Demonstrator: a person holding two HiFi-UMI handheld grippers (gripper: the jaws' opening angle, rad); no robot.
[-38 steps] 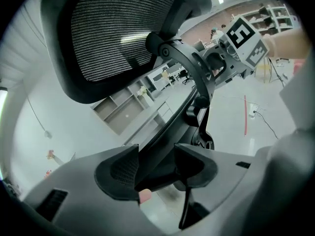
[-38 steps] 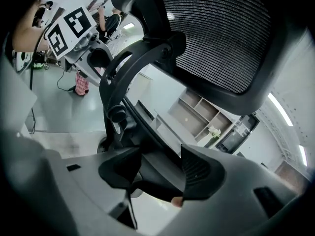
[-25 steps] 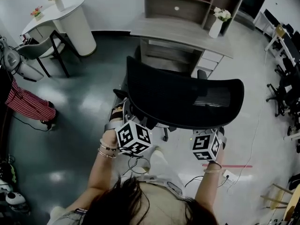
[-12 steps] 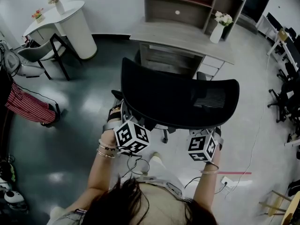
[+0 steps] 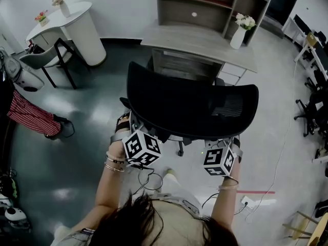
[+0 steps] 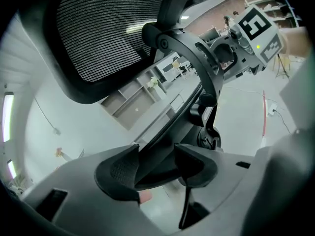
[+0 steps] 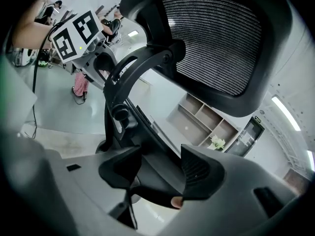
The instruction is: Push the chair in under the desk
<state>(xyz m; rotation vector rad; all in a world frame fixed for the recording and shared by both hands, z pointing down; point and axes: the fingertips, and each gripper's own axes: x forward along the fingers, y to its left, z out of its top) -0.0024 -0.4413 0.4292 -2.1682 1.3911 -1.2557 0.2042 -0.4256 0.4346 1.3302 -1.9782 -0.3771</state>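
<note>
A black mesh-backed office chair (image 5: 189, 106) stands in front of me, its back towards me, facing the grey desk (image 5: 200, 41) just beyond it. Both grippers are at the lower edge of the chair's backrest; in the head view only their marker cubes show, the left one (image 5: 141, 148) and the right one (image 5: 219, 161), and the jaws are hidden by the backrest. In the left gripper view my left gripper (image 6: 156, 168) is shut on a dark edge of the chair (image 6: 118, 38). In the right gripper view my right gripper (image 7: 162, 173) grips the chair (image 7: 216, 38) likewise.
A white vase of flowers (image 5: 239, 31) stands on the desk's right end, a shelf unit (image 5: 210, 4) behind it, drawers (image 5: 229, 72) beneath. A white round table (image 5: 77, 17) and grey chair (image 5: 41, 55) are far left. Cables and a red floor line (image 5: 256, 192) lie near my feet.
The chair and both grippers have moved a little forward, towards the desk. The grip of each gripper looks the same.
</note>
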